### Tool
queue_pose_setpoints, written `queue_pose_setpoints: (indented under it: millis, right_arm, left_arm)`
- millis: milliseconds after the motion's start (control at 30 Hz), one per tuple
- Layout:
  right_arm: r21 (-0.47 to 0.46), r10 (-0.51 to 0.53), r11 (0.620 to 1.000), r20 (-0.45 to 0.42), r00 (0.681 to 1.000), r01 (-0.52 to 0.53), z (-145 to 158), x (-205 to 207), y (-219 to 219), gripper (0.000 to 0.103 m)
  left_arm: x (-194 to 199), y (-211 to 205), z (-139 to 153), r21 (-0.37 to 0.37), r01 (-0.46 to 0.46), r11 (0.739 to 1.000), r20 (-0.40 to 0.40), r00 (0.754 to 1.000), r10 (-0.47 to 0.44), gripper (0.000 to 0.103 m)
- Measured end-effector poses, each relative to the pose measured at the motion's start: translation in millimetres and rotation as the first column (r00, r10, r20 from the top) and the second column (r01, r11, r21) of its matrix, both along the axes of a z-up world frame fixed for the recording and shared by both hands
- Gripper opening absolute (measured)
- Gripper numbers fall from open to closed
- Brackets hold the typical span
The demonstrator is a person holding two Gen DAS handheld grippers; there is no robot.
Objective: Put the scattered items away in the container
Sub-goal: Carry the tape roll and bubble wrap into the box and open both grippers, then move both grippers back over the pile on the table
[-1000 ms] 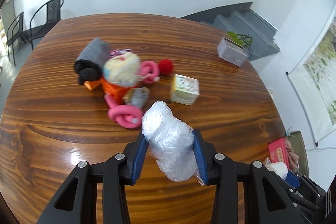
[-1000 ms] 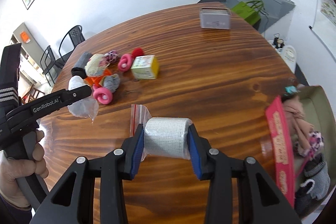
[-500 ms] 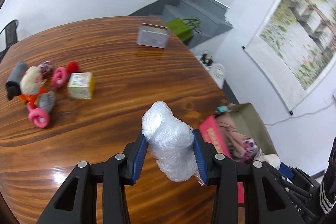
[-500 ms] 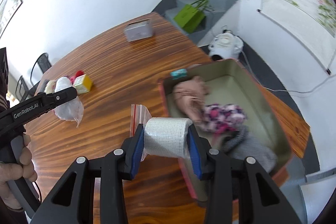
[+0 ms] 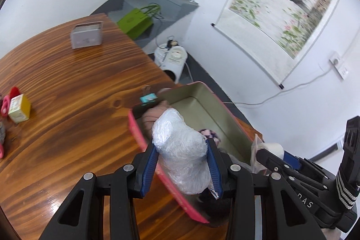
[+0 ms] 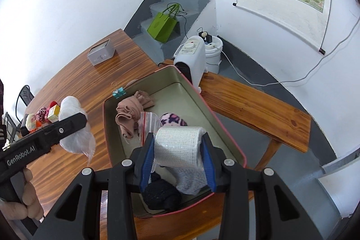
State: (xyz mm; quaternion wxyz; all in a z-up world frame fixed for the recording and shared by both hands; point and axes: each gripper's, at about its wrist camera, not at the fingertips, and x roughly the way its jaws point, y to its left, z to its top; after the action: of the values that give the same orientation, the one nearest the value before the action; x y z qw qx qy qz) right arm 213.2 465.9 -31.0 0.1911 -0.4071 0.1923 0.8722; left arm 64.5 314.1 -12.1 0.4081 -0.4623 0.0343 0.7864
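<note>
My left gripper (image 5: 182, 154) is shut on a crumpled clear plastic bundle (image 5: 180, 150), held over the near left rim of the pink tin (image 5: 135, 127). My right gripper (image 6: 177, 150) is shut on a white mesh roll (image 6: 177, 146) with a zip bag behind it, hanging above the tin's (image 6: 227, 127) inside. The tin holds a beige cloth (image 6: 130, 111), a purple-patterned piece (image 6: 173, 119), a grey cloth (image 6: 191, 179) and a black item (image 6: 160, 194). In the right wrist view the left gripper (image 6: 74, 125) with its bundle (image 6: 76, 141) is at the left, over the table.
Scattered toys and a yellow box (image 5: 19, 107) lie at the far left of the wooden table (image 5: 67, 82). A grey metal box (image 5: 86, 35) stands at the back. A teal clip (image 5: 148, 97) lies by the tin. A bench (image 6: 258, 109), heater (image 6: 193, 57) and stairs are beyond.
Both grippers swung right from the toy pile to the pink tin, each still carrying its item. The tin has come under both of them.
</note>
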Motion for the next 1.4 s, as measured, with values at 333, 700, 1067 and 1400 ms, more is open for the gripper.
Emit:
queue_pose_setpoints:
  millis: [333, 700, 1067, 1400]
  right_arm:
    - [-0.012, -0.031, 0.999, -0.020, 0.999, 0.031, 3, 3, 16, 0.043]
    - [-0.074, -0.005, 0.997, -0.022, 1.000, 0.003, 1, -17, 10, 0.048]
    - [-0.055, -0.005, 0.998, -0.031, 0.999, 0.003, 8, -35, -6, 0.055]
    - [-0.049, 0.096, 0.994, -0.023, 0.995, -0.097, 8, -60, -54, 0.055]
  left_arm:
    - [18, 27, -17, -0.067, 0.118, 0.991, 0.022, 0.993, -0.117, 0.057]
    - [1, -11, -10, -0.050, 0.020, 0.999, 0.018, 1.000, -0.019, 0.067]
    - [-17, -70, -13, -0.062, -0.089, 0.994, 0.012, 0.996, 0.090, 0.067]
    - [-40, -142, -15, -0.056, -0.252, 0.966, 0.019, 0.967, 0.253, 0.074]
